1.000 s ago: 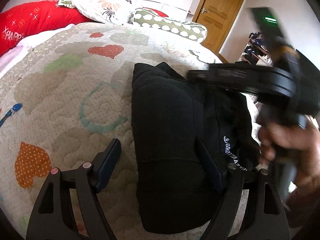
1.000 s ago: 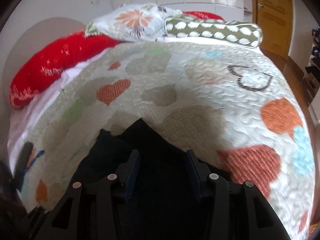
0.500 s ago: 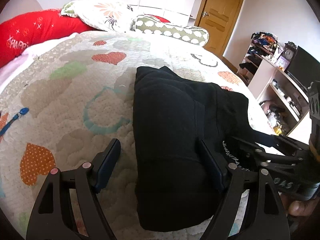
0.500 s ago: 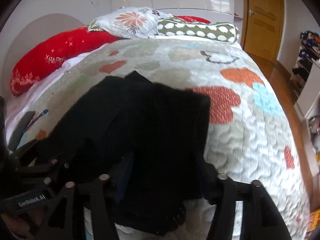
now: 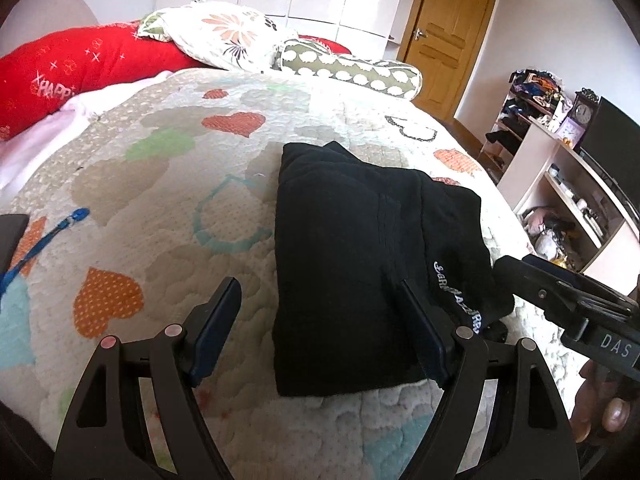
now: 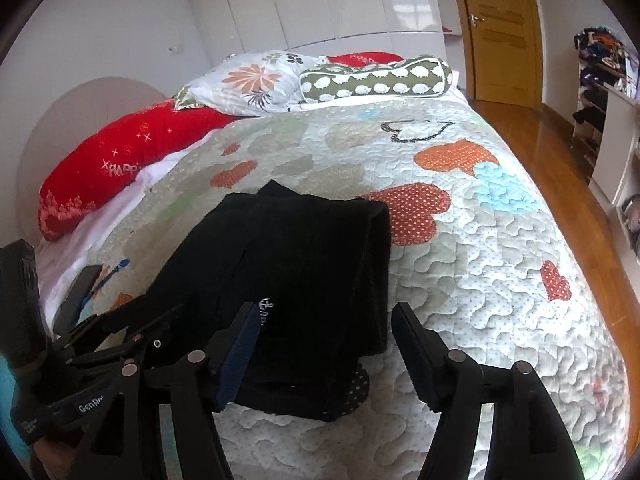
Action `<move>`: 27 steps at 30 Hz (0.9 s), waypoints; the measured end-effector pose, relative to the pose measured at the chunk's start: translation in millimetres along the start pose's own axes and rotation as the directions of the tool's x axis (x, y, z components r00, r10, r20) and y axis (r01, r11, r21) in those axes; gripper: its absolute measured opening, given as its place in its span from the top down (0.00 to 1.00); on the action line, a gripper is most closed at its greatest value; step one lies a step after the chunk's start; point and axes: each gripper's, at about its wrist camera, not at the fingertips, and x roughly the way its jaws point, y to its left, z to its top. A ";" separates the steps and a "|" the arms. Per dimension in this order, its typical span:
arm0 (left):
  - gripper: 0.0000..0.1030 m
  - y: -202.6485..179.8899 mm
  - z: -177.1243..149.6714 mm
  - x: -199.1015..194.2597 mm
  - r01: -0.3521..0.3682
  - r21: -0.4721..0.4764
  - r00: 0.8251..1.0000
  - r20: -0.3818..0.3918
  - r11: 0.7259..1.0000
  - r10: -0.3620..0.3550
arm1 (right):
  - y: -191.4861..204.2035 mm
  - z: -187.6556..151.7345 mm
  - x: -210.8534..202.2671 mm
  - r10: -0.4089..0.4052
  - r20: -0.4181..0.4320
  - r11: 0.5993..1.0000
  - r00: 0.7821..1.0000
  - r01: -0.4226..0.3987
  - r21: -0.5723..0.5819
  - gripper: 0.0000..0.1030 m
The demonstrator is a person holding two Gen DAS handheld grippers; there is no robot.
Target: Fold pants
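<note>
The black pants (image 5: 352, 248) lie folded into a compact stack on the heart-patterned quilt (image 5: 160, 208); white lettering shows on their near right edge. My left gripper (image 5: 320, 320) is open and empty just above the stack's near end. In the right wrist view the pants (image 6: 296, 256) lie ahead. My right gripper (image 6: 324, 344) is open and empty over their near right edge. The right gripper also shows at the right of the left wrist view (image 5: 568, 292). The left gripper shows at the lower left of the right wrist view (image 6: 120, 344).
Red, floral and green dotted pillows (image 6: 256, 80) line the head of the bed. A blue toothbrush (image 5: 36, 244) and a dark flat object (image 6: 76, 296) lie at the quilt's left. A wooden door (image 6: 500, 32), a wood floor and shelves (image 5: 572, 184) stand to the right.
My right gripper has pulled back from above the pants to their near right edge and opened. My left gripper has lifted back a little and stays open. The pants lie still.
</note>
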 end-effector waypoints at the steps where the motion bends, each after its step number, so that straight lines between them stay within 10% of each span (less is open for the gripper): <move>1: 0.22 -1.5 -0.6 -3.5 -0.011 0.007 1.000 0.006 1.000 0.010 | 3.3 0.1 0.3 0.004 0.000 1.000 1.000 -0.004 -0.007 0.35; 27: 0.22 -12.1 -2.0 -21.6 -0.058 0.039 0.998 0.033 0.998 0.056 | -8.8 -8.9 1.4 0.005 -0.013 1.000 1.000 -0.005 0.025 0.35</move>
